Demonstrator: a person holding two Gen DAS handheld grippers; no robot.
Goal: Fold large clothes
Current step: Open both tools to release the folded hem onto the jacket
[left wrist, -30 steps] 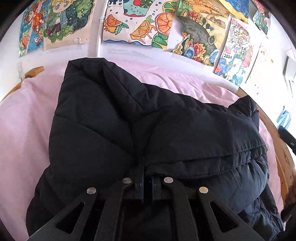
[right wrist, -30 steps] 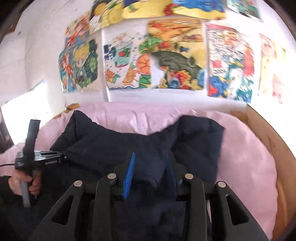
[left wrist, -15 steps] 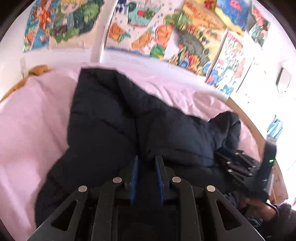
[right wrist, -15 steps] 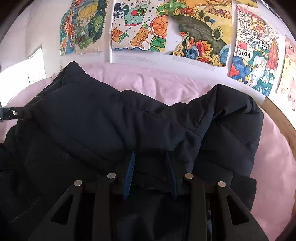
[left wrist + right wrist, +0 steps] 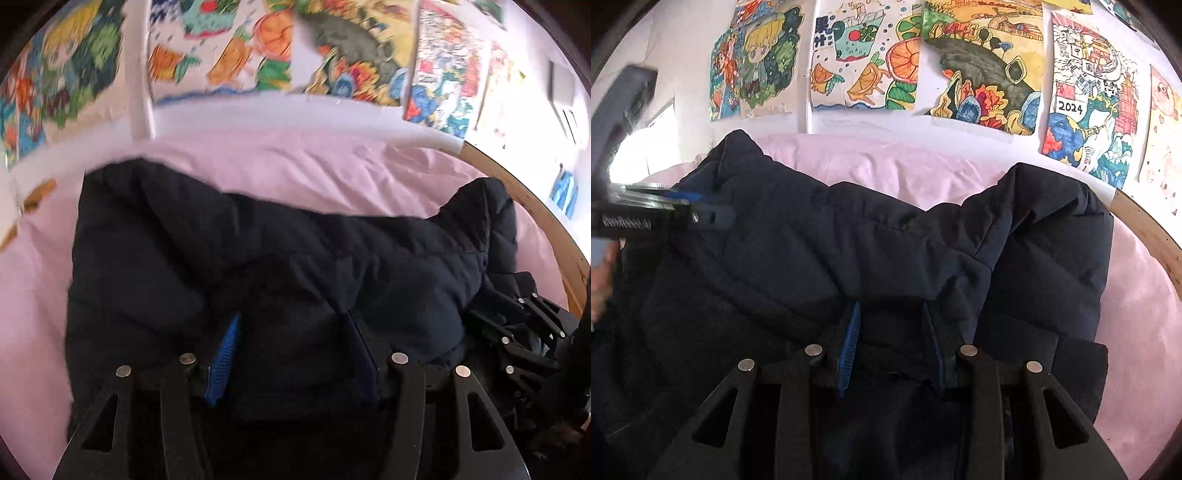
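Left claw (image 5: 291, 354): jaws stand apart, having just been opening. A fold of the dark padded jacket (image 5: 280, 273) bulges up between the blue-faced fingers (image 5: 223, 354), but the pads do not look pressed on it; read as released, not gripping.

Right claw (image 5: 892, 347): jaws set narrow around a ridge of the jacket's near hem. Fabric fills the gap pad to pad; read as closed on the jacket. In the left wrist view it shows at 4 o'clock (image 5: 517, 332), at the jacket's right end.

Jacket, place: lying on the pink bed sheet (image 5: 332, 173), bunched and partly doubled over. Near edge under both claws; bulk runs off toward 12 o'clock, to the wall of drawings (image 5: 960, 66).

Jacket, long axis: 9 to 3 o'clock across both views, square to the line each claw points along. Two raised corners at the far edge in the right wrist view, at 11 and 1 o'clock.

Governing relation: left claw sits over the near edge toward the left end, right claw toward the right end, both at 6 o'clock of the garment. Judged: any further fold would carry the near edge toward 12 o'clock. The right claw alone has hold, so the left would need a fresh grip first, or the edge will likely rise lopsided.

Wooden bed rim (image 5: 1152, 236): curves past at 3 o'clock, clear of the jacket.
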